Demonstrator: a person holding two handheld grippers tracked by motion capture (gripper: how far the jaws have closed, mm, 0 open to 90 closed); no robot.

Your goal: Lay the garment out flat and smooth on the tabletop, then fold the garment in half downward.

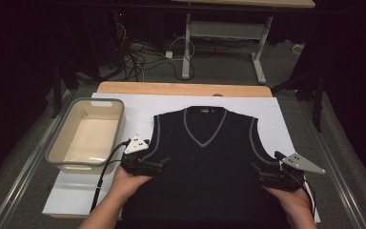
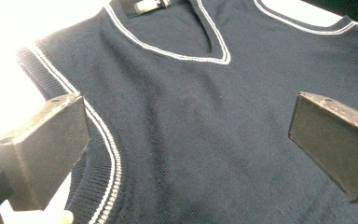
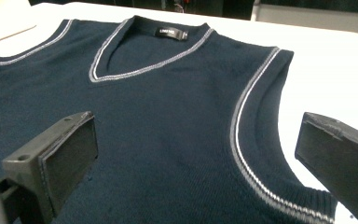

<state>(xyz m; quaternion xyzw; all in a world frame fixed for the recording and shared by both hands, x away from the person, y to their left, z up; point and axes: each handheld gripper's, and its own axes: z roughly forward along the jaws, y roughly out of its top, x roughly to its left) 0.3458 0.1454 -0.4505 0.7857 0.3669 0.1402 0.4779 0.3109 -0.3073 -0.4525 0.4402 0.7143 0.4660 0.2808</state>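
Observation:
A navy sleeveless V-neck vest [image 1: 205, 152] with white trim lies flat, front up, on the white table cover [image 1: 138, 102]. My left gripper [image 1: 164, 162] hovers open at the vest's left armhole. In the left gripper view the gripper [image 2: 186, 140] spans the vest [image 2: 191, 107], its jaws wide apart, one jaw over the armhole trim. My right gripper [image 1: 255, 168] is open at the right armhole. The right gripper view shows that gripper [image 3: 200, 154] straddling the armhole edge of the vest [image 3: 168, 121], with nothing pinched.
An empty beige tub with a grey rim [image 1: 88, 136] stands on the table left of the vest. Wooden table edge [image 1: 183, 88] lies at the back. Beyond it are cables and a desk frame [image 1: 186, 52] on the floor. Metal rails run along both sides.

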